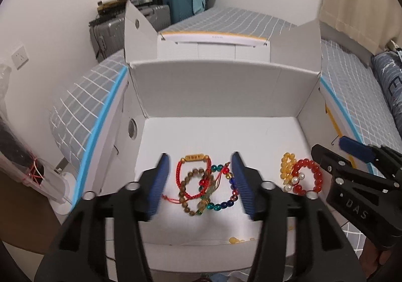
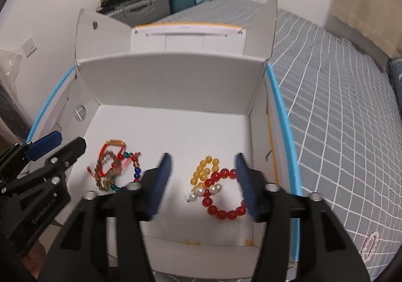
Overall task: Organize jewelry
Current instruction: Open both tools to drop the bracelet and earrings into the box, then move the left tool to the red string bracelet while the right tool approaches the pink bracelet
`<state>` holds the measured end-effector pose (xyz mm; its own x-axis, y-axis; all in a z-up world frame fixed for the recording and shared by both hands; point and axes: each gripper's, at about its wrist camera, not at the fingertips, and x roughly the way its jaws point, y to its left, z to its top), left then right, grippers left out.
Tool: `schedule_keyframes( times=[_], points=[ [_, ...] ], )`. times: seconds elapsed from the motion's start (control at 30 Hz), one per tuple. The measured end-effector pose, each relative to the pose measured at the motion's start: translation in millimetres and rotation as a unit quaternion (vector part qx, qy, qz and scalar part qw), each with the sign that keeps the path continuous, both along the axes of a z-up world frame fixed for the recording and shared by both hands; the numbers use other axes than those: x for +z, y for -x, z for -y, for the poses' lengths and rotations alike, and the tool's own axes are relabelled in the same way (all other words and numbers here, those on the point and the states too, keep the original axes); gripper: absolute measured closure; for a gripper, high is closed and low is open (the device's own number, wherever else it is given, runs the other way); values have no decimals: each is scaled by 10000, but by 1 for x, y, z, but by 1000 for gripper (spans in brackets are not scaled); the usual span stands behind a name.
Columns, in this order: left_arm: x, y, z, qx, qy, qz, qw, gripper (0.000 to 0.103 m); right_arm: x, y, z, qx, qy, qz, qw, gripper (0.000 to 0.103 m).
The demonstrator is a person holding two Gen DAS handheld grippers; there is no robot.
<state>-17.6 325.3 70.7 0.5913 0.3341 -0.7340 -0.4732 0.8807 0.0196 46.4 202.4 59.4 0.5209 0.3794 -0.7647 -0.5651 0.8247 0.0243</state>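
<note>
While both grippers gape, bracelets (image 1: 208, 184) lie mid-box (image 1: 221, 88).

One white box (image 1: 221, 85), two heaps of bead bracelets (image 1: 206, 181), two suitcases (image 1: 181, 2).

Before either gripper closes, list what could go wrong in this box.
1. The red cord bracelet, brown wooden-bead bracelet and multicoloured glass-bead bracelet overlap; the open left gripper may lift all.
2. The red bead bracelet touches the pearls; these could snag.
</note>
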Motion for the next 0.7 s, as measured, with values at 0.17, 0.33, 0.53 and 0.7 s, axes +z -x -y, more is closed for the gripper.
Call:
schedule_keyframes(
  times=[0.17, 0.33, 0.53, 0.7],
  points=[
    [16, 7, 13, -31, -87, 269, 9996, 24, 23, 9, 23, -222, -110, 398, 9989, 15],
    [30, 6, 36, -198, -89, 509, 9985, 7, 44, 9, 68, -648, -99, 673, 9956, 8],
    [38, -9, 106, -856, -126, 587, 9945, 6, 58, 0, 158, -1370, -126, 787, 9874, 8],
    [32, -25, 168, -1370, -68, 512, 9892, 6, 54, -5, 236, -1892, -174, 642, 9797, 8]
  ],
)
